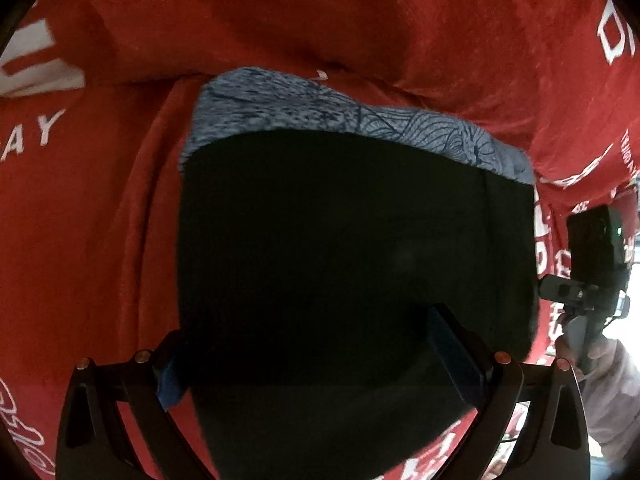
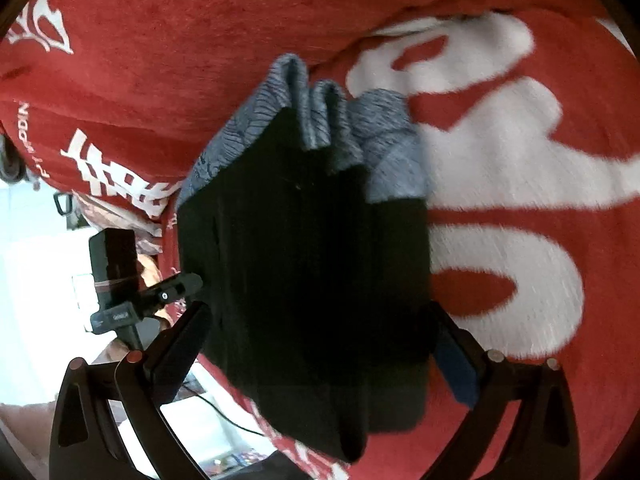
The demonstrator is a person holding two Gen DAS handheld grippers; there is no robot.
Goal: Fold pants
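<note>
The pants (image 1: 352,232) are black with a blue-grey patterned band (image 1: 320,108) along the far edge. They lie folded on a red blanket with white lettering (image 1: 100,200). My left gripper (image 1: 316,344) is open, its fingers spread on either side of the near part of the black cloth. In the right wrist view the pants (image 2: 304,248) show stacked layers with blue-grey folds (image 2: 320,116) at the far end. My right gripper (image 2: 320,344) is open, its fingers on either side of the cloth. Whether the fingers touch the cloth is hidden.
The red blanket (image 2: 500,160) covers the whole surface and bunches into ridges behind the pants. The other gripper's handle and camera show at the right edge of the left view (image 1: 592,264) and the left of the right view (image 2: 116,276). A bright floor (image 2: 40,280) lies beyond the blanket's edge.
</note>
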